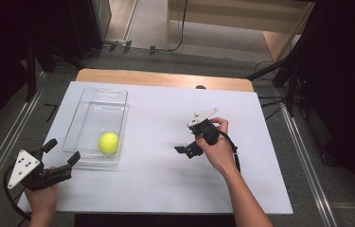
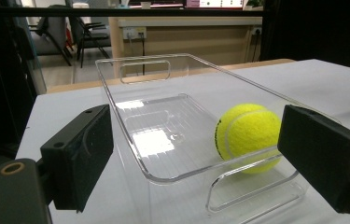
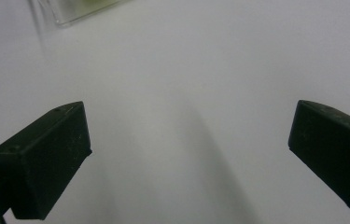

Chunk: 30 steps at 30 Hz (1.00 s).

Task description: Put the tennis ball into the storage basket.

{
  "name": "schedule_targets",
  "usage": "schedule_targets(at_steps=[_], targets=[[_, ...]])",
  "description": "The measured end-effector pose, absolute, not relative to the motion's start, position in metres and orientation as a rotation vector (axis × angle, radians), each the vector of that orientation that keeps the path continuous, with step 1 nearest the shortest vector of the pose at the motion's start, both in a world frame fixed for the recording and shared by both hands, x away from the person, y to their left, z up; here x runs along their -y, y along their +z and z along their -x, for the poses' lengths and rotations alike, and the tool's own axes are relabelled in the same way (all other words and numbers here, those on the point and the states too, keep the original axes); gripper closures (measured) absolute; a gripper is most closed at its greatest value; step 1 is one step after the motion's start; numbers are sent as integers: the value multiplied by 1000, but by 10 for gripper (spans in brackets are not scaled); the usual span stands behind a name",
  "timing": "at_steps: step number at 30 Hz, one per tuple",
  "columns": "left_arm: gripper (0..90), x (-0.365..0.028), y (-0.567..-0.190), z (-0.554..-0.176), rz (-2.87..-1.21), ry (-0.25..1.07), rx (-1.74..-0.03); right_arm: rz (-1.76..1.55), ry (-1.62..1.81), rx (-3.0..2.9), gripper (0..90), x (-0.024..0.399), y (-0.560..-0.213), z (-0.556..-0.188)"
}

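Left claw [image 1: 61,151] at near left corner of bench [image 1: 165,189], jaws apart and empty, aimed along clear bin [image 2: 130,121] at its near end wall with the handle slot. Tennis ball [image 2: 248,136] resting inside bin against that near wall, toward the bin's right side. Risk, judged: a jaw catching the thin near rim on approach, shoving or tipping the light bin toward left bench edge and setting the ball rolling to the far end. Ball round and fuzzy; off-centre pinch likely to squirt it out. Farther in, right claw [image 1: 188,147] over bare bench middle, jaws apart, holding nothing, well apart from bin; little collision risk unless both converge on bin.
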<state>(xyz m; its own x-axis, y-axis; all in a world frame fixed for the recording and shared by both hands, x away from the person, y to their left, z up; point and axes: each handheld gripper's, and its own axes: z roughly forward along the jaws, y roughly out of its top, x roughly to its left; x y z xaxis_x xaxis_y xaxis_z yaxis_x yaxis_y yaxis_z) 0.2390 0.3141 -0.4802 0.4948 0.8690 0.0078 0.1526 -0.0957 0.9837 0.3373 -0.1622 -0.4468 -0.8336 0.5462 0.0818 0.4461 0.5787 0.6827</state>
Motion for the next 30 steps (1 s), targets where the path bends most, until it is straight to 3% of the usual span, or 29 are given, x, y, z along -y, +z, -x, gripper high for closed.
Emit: schedule_targets(at_steps=[30], targets=[[110, -314, -480, -239, -1575, 770, -906, -994, 1173, -2525, 0, 224, -454, -316]])
